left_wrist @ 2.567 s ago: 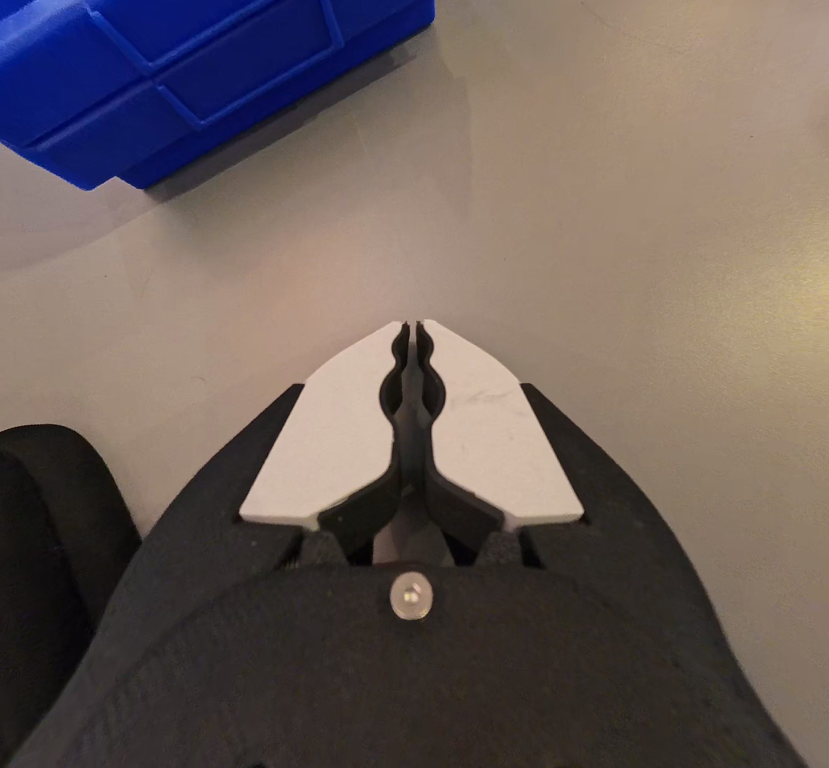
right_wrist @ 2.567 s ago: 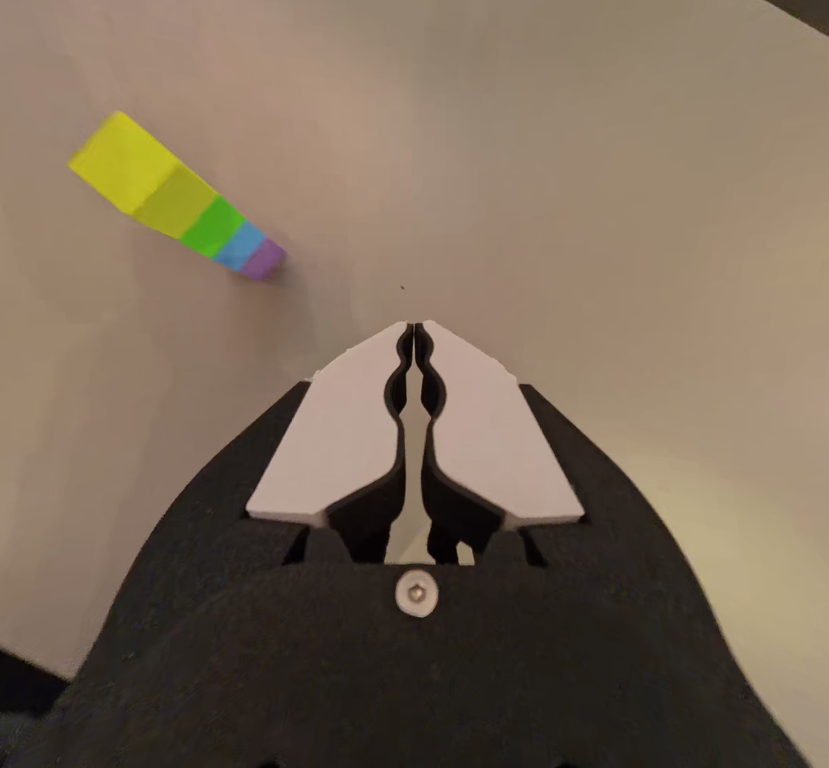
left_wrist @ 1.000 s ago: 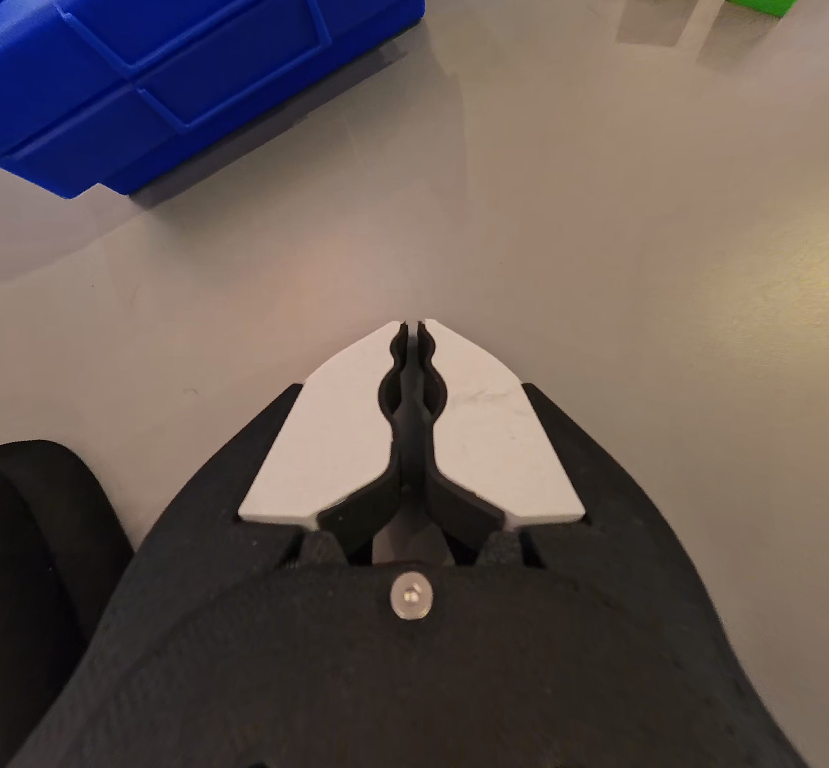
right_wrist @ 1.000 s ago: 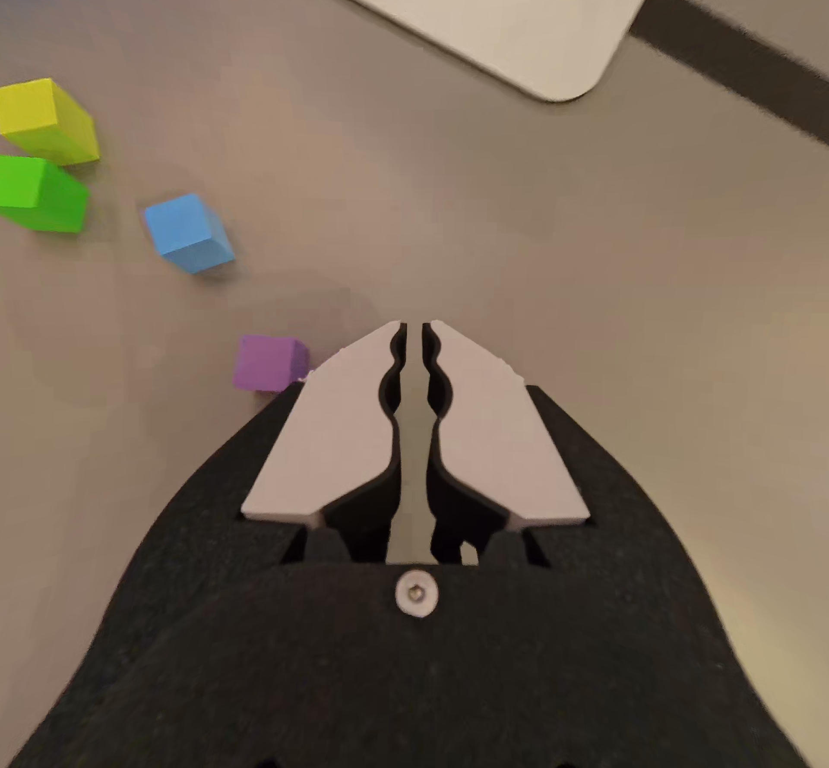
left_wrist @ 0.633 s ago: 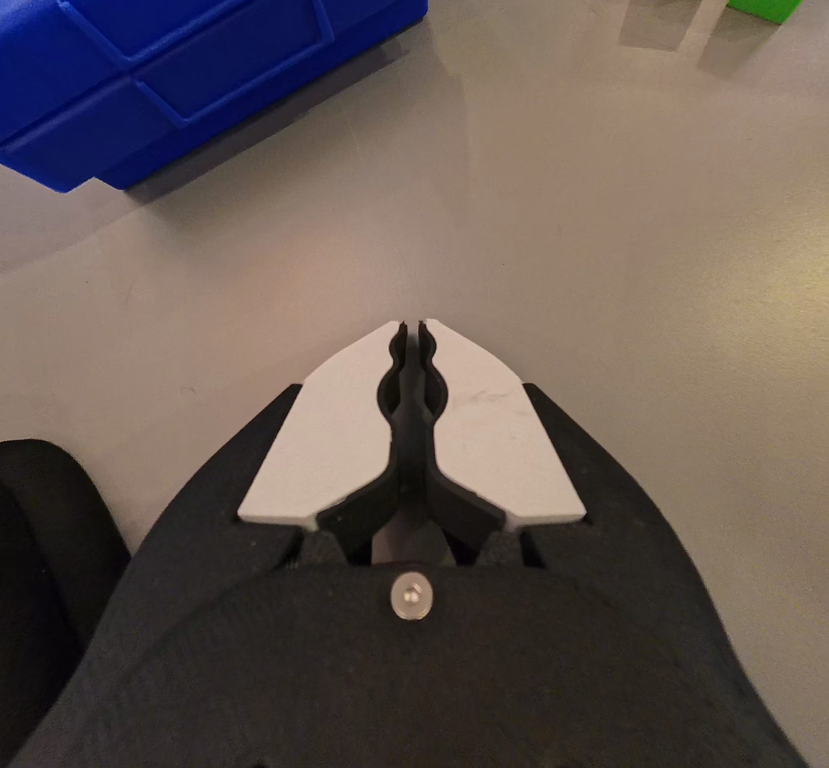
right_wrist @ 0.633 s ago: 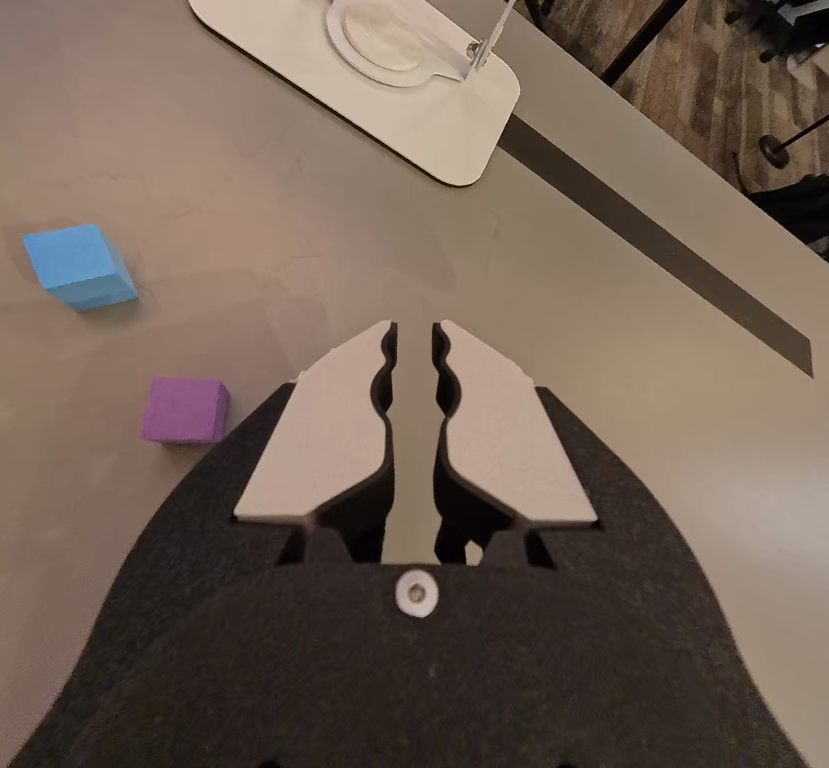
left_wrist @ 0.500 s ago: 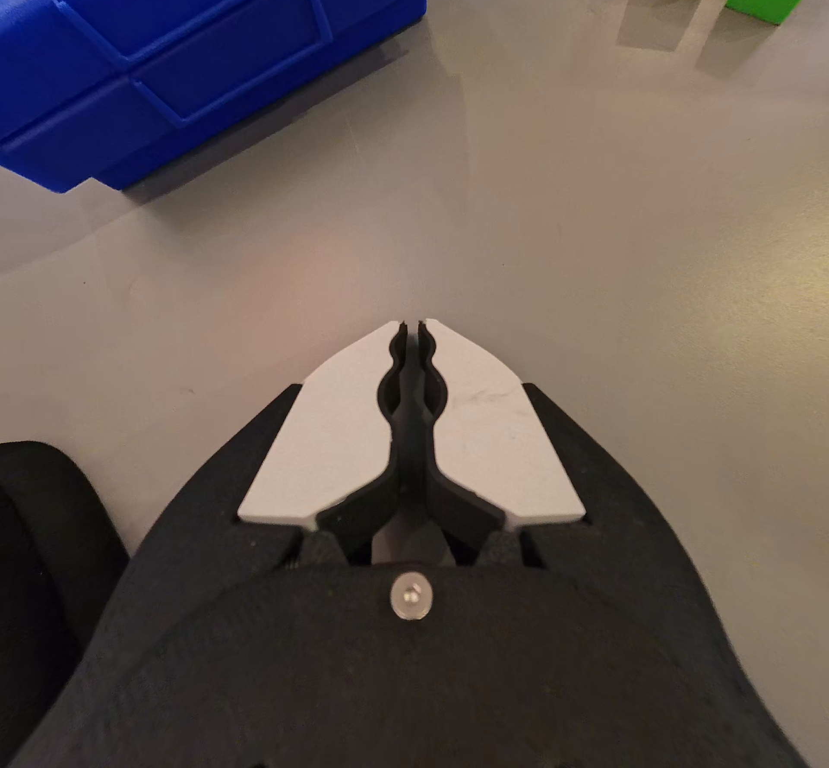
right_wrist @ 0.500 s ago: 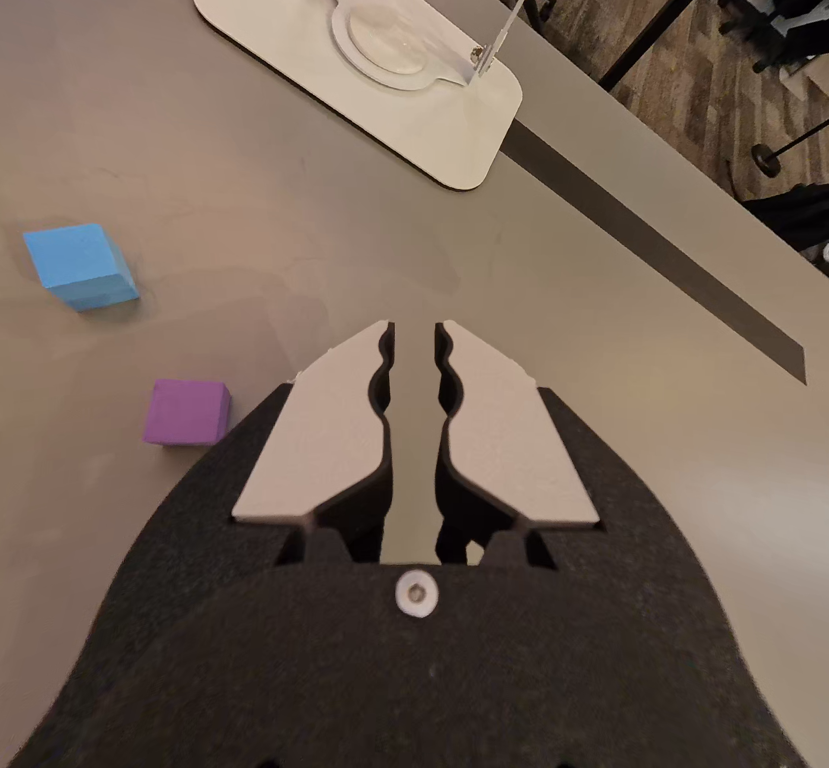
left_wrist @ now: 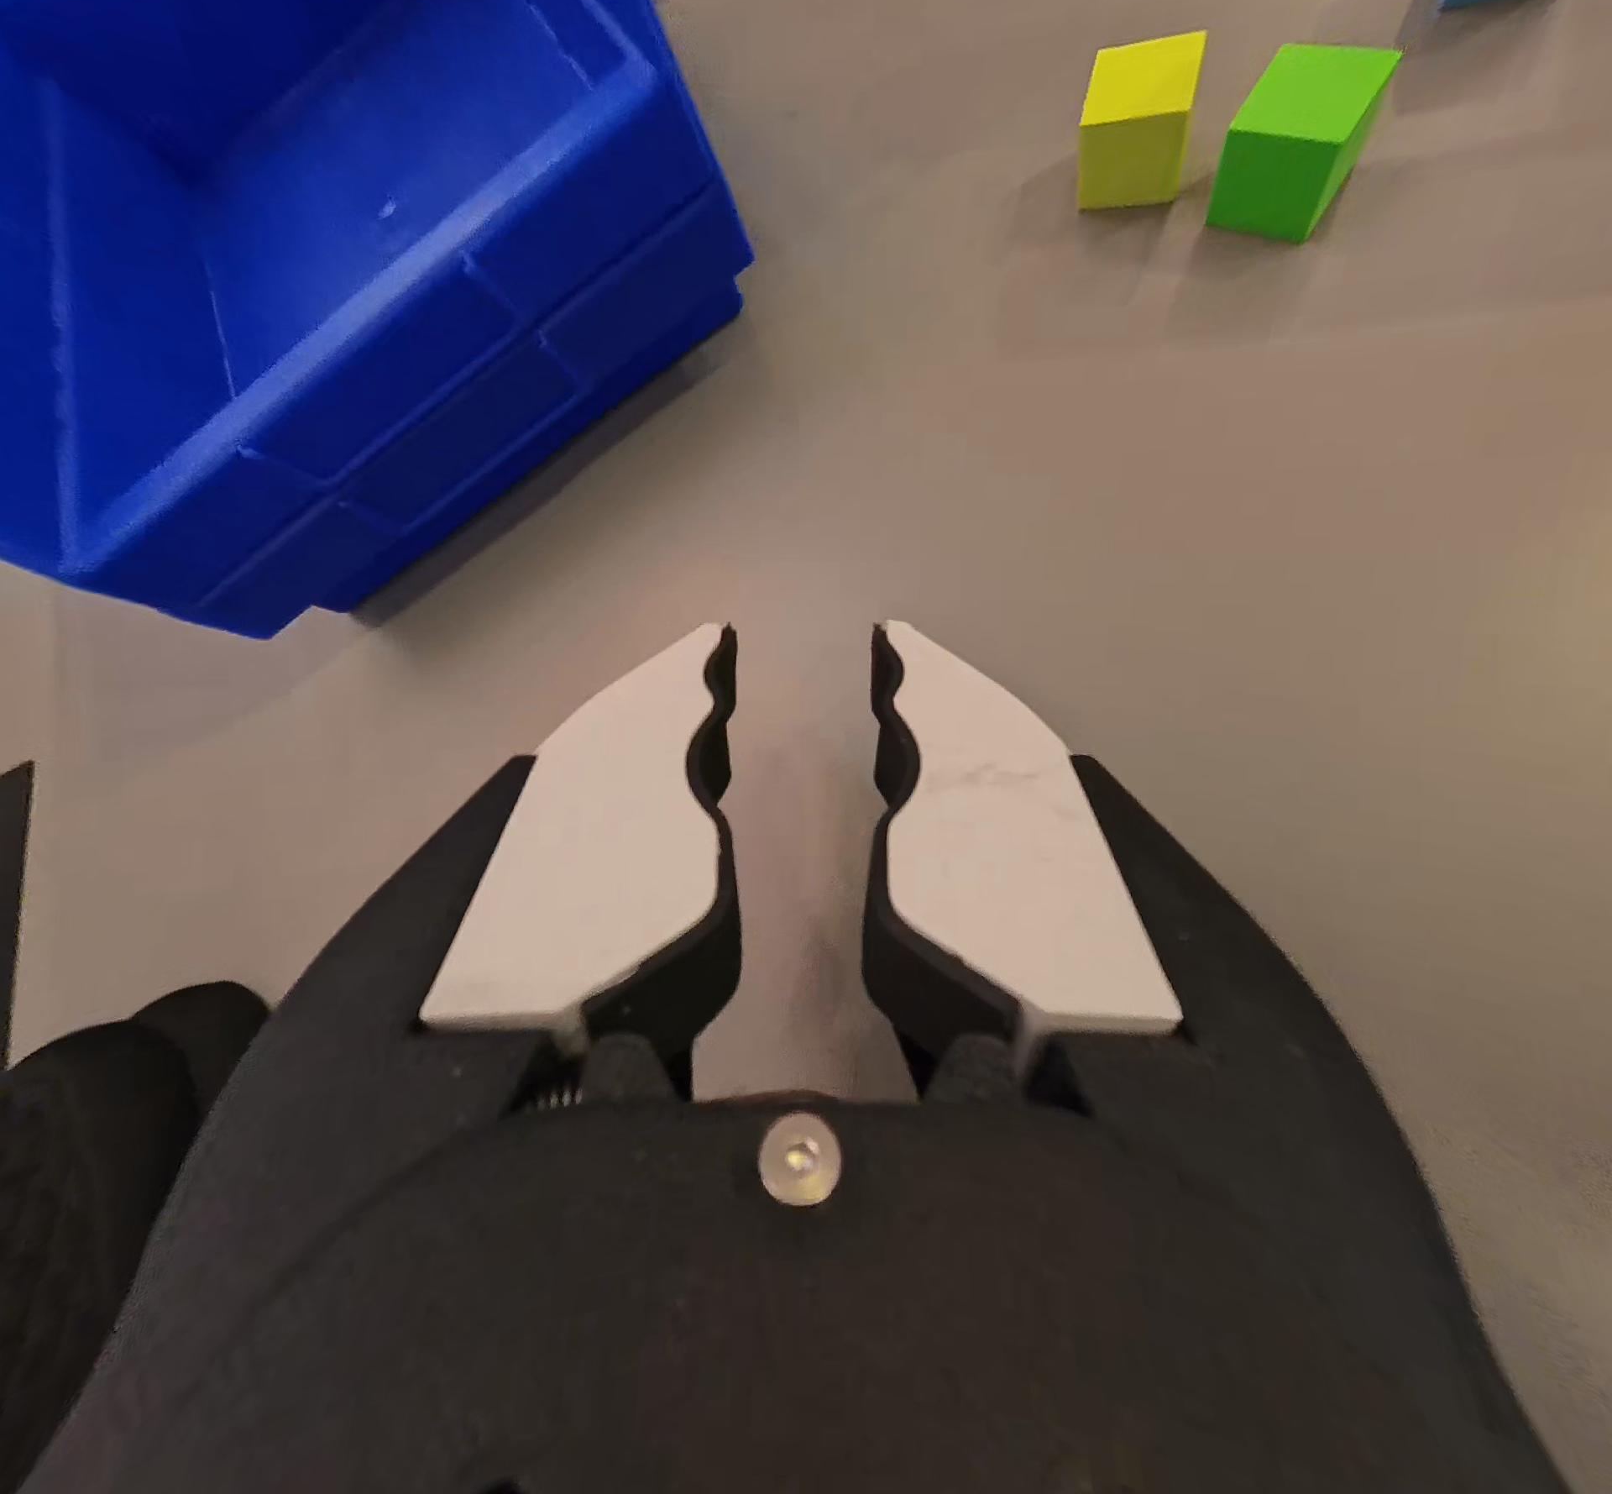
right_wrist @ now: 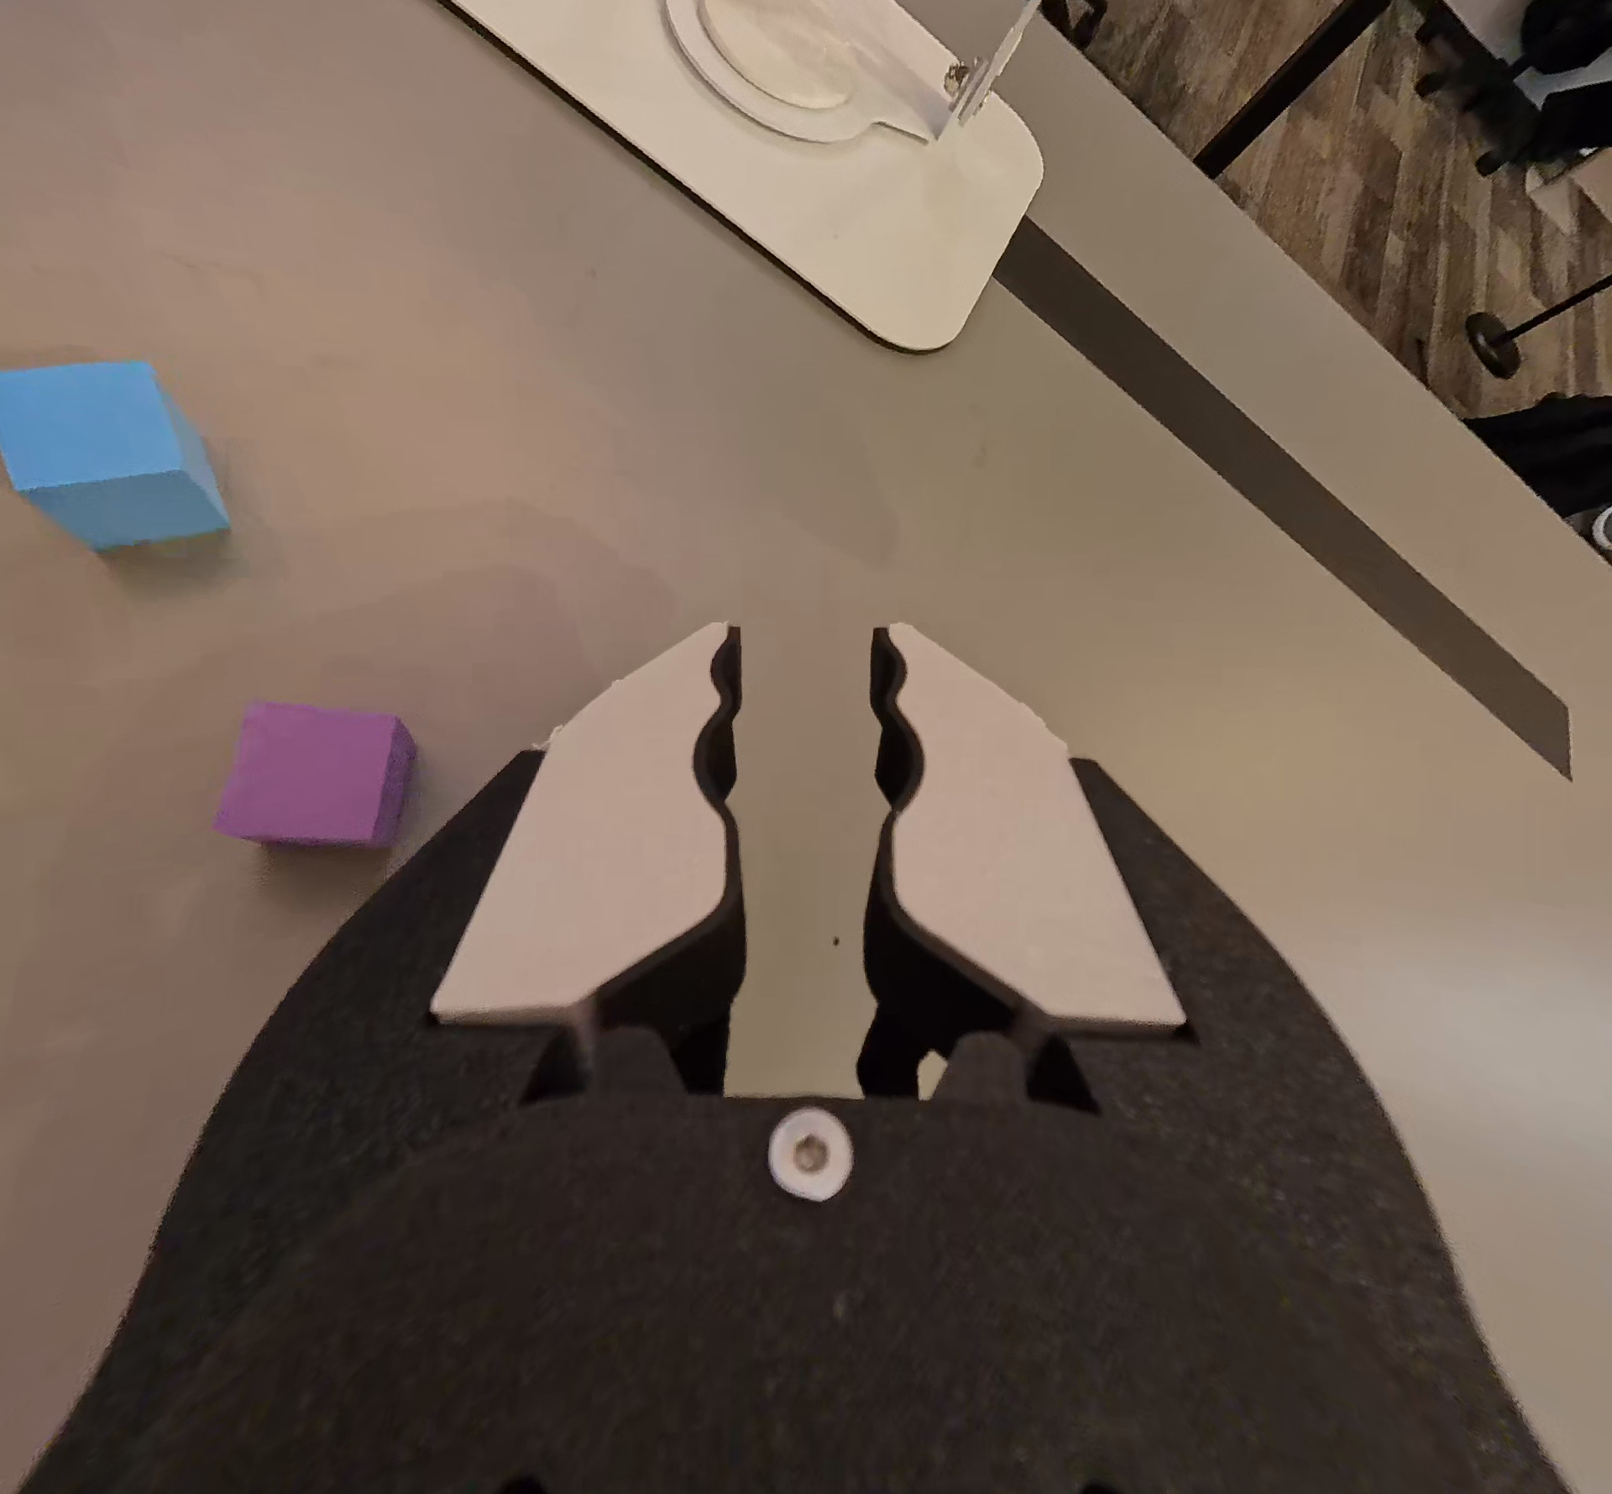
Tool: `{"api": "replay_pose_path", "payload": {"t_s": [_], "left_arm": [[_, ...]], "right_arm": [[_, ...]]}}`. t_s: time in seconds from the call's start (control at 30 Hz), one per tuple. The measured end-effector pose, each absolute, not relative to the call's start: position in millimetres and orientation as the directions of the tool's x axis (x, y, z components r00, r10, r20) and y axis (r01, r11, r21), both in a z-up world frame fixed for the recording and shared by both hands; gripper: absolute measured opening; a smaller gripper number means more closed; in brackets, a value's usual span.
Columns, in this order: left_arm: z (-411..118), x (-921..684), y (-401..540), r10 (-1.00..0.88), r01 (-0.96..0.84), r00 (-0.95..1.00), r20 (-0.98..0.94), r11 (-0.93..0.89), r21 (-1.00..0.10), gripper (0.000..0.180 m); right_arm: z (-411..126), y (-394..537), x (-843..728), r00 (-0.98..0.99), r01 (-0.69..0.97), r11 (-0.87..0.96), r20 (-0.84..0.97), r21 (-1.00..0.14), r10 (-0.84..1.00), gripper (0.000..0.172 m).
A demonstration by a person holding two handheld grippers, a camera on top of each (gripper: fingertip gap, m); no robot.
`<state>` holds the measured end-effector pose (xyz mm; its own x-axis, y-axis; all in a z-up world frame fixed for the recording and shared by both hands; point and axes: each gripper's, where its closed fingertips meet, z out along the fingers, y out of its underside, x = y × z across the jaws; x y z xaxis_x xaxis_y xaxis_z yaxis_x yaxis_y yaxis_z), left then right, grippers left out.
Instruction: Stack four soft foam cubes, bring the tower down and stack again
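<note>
Here the blue bin (left_wrist: pixel 349 248) shows nothing inside; both tools, left (left_wrist: pixel 802 641) and right (right_wrist: pixel 802 641), gape unladen.

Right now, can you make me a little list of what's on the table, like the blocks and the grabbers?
Tower: down, no cubes stacked
Yellow cube: on the table, close beside the green cube, a small gap between
Blue cube: alone on the table
Purple cube: left of the right gripper, not touching
Left gripper: open, holding nothing
Right gripper: open, holding nothing
Blue bin: left of the left gripper
White plate: far side of the table
</note>
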<state>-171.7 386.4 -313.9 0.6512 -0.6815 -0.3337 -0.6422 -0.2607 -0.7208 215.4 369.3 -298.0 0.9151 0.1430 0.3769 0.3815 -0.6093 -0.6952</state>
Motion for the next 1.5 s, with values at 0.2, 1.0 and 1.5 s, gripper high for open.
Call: {"api": "replay_pose_path", "payload": {"t_s": [0.2,1.0,1.5], "left_arm": [[-321.0,-160.0,384.5,-0.669,-0.717,0.612,-0.422,-0.244,-0.653,0.033],[-298.0,-75.0,373.5,-0.819,-0.618,0.508,-0.267,-0.131,-0.775,0.035],[-333.0,66.4,377.4,-0.870,-0.702,0.461,-0.177,-0.234,-0.673,0.035]], "right_arm": [[-306.9,364.7,217.2,0.912,0.391,-0.625,0.377,-0.676,0.162,0.029],[-327.7,347.8,237.8,0.933,0.341,-0.677,0.320,-0.652,0.163,0.032],[-338.6,344.1,248.5,0.956,0.287,-0.698,0.244,-0.657,0.163,0.032]]}}
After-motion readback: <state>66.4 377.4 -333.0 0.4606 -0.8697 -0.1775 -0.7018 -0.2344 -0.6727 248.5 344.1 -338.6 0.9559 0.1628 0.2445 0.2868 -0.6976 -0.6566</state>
